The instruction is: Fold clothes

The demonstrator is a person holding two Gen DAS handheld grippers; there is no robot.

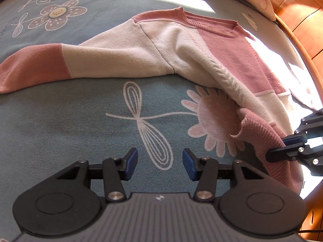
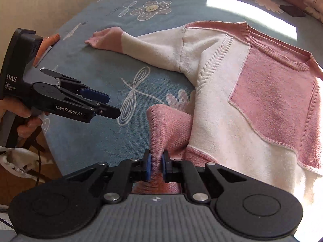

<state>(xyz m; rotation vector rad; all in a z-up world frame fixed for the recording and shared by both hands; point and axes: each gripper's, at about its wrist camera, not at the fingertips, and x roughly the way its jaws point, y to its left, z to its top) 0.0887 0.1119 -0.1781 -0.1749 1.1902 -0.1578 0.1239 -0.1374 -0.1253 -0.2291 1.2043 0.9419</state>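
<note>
The right tool [image 2: 155,162] sits nearest the lens, its two blue pads pinched on the pink ribbed hem of the one sweater [image 2: 232,92], lifting that corner into a bunched fold. The sweater, pink and cream, lies spread on the blue flowered bedsheet [image 1: 70,121]; one sleeve [image 1: 50,68] stretches out flat, the other is out of view. The left tool [image 1: 160,164] hovers over bare sheet just beside the lifted hem, jaws parted wide and holding nothing. A hand [image 2: 24,119] grips its handle, partly cut off
</note>
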